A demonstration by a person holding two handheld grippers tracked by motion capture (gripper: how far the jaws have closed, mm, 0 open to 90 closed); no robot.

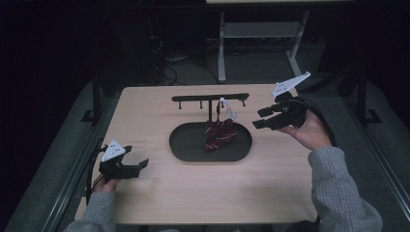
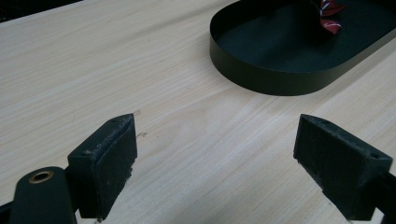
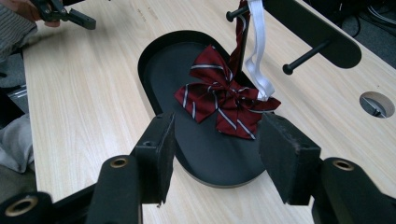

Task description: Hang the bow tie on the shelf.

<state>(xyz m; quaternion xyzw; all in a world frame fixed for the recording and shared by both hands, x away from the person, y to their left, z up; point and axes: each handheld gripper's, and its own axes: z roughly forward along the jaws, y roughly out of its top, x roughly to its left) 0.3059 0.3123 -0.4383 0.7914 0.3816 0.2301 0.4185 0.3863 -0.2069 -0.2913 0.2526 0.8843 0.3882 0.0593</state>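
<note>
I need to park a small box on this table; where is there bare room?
Bare wood lies between the left claw and the black tray, and along the near edge. It is crowded mid-table: red striped bow, hook stand, right claw.

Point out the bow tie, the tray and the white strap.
bow tie (image 3: 224, 100): right gripper view, centre knot.
tray (image 2: 275, 79): left gripper view, outer wall.
white strap (image 3: 258, 44): right gripper view, middle of the hanging loop.

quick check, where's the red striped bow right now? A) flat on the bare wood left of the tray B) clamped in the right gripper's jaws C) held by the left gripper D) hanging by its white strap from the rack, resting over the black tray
D: the red striped bow hangs by its white strap from the rack over the black tray; both grippers' jaws are open with nothing between them.
</note>
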